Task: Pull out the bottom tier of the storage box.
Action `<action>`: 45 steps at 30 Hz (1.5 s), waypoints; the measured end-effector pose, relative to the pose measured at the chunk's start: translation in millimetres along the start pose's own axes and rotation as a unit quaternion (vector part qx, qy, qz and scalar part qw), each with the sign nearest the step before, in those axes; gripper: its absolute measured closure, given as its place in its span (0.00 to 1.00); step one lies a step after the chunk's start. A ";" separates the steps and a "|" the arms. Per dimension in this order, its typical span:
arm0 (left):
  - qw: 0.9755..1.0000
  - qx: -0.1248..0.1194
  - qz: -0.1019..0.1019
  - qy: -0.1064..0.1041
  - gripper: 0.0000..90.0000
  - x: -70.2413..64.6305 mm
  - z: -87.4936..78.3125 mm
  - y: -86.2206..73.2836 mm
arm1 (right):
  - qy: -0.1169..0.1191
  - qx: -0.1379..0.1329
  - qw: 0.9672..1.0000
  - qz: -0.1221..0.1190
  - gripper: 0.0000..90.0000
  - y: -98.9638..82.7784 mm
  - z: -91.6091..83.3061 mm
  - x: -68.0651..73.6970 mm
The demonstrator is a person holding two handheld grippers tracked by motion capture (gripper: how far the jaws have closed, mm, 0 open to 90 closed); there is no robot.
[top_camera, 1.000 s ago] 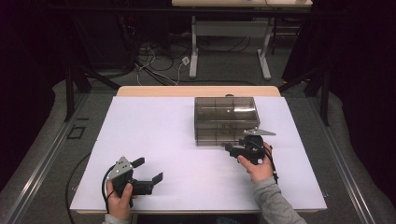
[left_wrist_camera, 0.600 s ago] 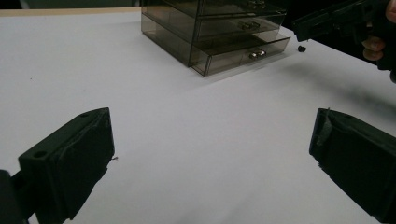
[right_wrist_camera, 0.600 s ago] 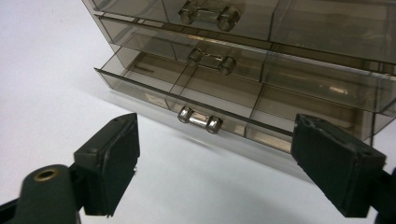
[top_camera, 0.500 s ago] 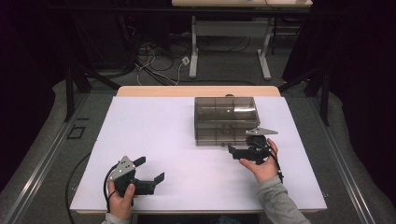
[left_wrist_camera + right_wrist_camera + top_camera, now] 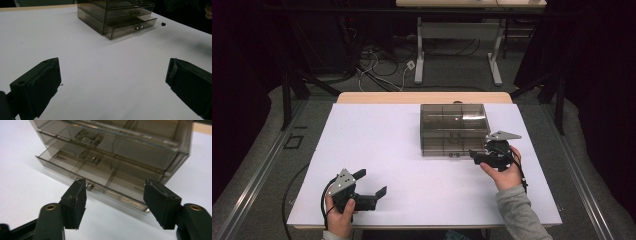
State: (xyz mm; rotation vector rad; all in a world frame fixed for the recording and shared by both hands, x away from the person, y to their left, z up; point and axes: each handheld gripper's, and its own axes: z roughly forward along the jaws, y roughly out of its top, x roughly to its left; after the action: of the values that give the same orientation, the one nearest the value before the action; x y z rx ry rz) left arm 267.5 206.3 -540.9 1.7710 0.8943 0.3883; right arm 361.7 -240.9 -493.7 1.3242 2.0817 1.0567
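the drawer box (image 5: 454, 129), a smoky clear plastic unit with three stacked drawers, stands on the white table (image 5: 377, 150), toward its far right. nearest to the person, at the front left edge of the table, the left gripper (image 5: 371, 185) rests in the left hand (image 5: 339, 220), its jaws spread wide with nothing between them; in the left gripper view only bare table lies between the jaws, with the drawer box well beyond. farther in, the right gripper (image 5: 473, 155) is held by the right hand (image 5: 503, 172) just in front of the box's lower right corner. its jaws have just been closing but stand partly apart and grip nothing. in the right gripper view the bottom drawer (image 5: 100, 183) sticks out a little from the box, its small knob (image 5: 89, 186) just beyond one jaw's tip. a small dark object (image 5: 163, 24) lies on the table beside the box.
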 end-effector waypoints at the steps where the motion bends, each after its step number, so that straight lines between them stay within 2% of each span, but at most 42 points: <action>1: 1.000 0.001 0.001 0.002 0.00 0.2 -1.3 -0.6 | -0.004 0.001 1.000 -0.001 0.43 1.7 -0.9 -1.6; 4: 1.000 0.003 -0.003 0.007 0.00 0.1 -4.9 -3.1 | -0.002 0.011 1.000 -0.001 0.49 6.1 2.2 -5.5; 9: 1.000 0.004 -0.001 0.018 0.00 -0.1 -12.3 -6.4 | 0.011 0.029 1.000 -0.004 0.52 9.0 15.4 -7.8; 13: 1.000 0.003 -0.006 0.027 0.00 -0.5 -18.5 -9.3 | 0.008 0.026 0.998 -0.057 0.53 12.5 23.8 -5.8; 14: 1.000 0.003 -0.008 0.029 0.00 -0.7 -20.1 -9.9 | 0.016 0.025 0.997 -0.071 0.53 13.7 25.5 -5.4; 17: 0.999 0.002 -0.009 0.033 0.00 0.0 -23.6 -11.4 | 0.040 0.029 0.994 -0.101 0.53 17.6 27.9 -2.2; 19: 0.999 0.004 -0.013 0.036 0.00 -0.6 -24.8 -12.3 | 0.040 0.031 0.991 -0.120 0.53 19.3 28.3 -0.2; 20: 0.999 0.003 -0.012 0.036 0.00 -0.7 -25.2 -12.5 | 0.031 0.037 0.990 -0.134 0.53 20.5 27.6 0.7; 21: 0.999 0.004 -0.011 0.037 0.00 -0.9 -25.8 -12.7 | 0.031 0.034 0.988 -0.148 0.54 21.2 28.2 1.3; 22: 0.999 0.005 -0.011 0.038 0.00 -1.0 -26.3 -12.9 | 0.038 0.040 0.986 -0.160 0.57 22.3 27.8 1.5; 24: 0.999 0.005 -0.011 0.039 0.00 -1.1 -26.5 -13.4 | 0.052 0.041 0.983 -0.170 0.60 23.7 28.3 1.8; 25: 0.999 0.005 -0.011 0.040 0.00 -1.1 -26.7 -13.6 | 0.059 0.046 0.981 -0.179 0.61 24.9 28.5 1.7; 27: 0.999 0.003 -0.011 0.042 0.00 -1.0 -27.2 -13.9 | 0.072 0.059 0.975 -0.204 0.59 27.0 29.4 2.7; 29: 0.999 0.004 -0.010 0.043 0.00 -1.1 -27.4 -14.0 | 0.070 0.060 0.967 -0.238 0.59 28.5 27.7 5.6; 31: 0.999 0.005 -0.011 0.044 0.00 -2.3 -27.2 -14.3 | 0.073 0.066 0.962 -0.254 0.60 29.9 26.5 8.3; 34: 0.999 0.007 -0.009 0.042 0.00 -3.9 -26.4 -14.3 | 0.070 0.072 0.949 -0.299 0.63 31.1 27.1 10.8; 36: 0.999 0.009 -0.004 0.041 0.00 -4.0 -26.0 -14.1 | 0.075 0.079 0.945 -0.309 0.64 29.0 29.2 12.0; 37: 0.999 0.009 -0.004 0.041 0.00 -4.1 -25.9 -14.2 | 0.079 0.082 0.940 -0.320 0.65 28.0 31.2 11.7; 41: 0.999 0.008 -0.009 0.041 0.00 -3.9 -26.5 -14.4 | 0.086 0.094 0.931 -0.342 0.66 25.1 39.1 12.5; 44: 0.999 0.007 -0.006 0.042 0.00 -3.4 -27.1 -14.4 | 0.079 0.102 0.927 -0.352 0.64 24.8 44.4 13.9; 45: 0.999 0.007 -0.009 0.042 0.00 -3.7 -26.9 -14.5 | 0.082 0.109 0.925 -0.356 0.64 24.9 46.5 14.2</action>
State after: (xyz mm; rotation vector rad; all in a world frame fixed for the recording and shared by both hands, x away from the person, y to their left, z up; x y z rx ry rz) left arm 242.3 223.8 -543.2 1.7687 0.9729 0.4481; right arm 402.3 -205.2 -501.5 0.4646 2.5557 0.6341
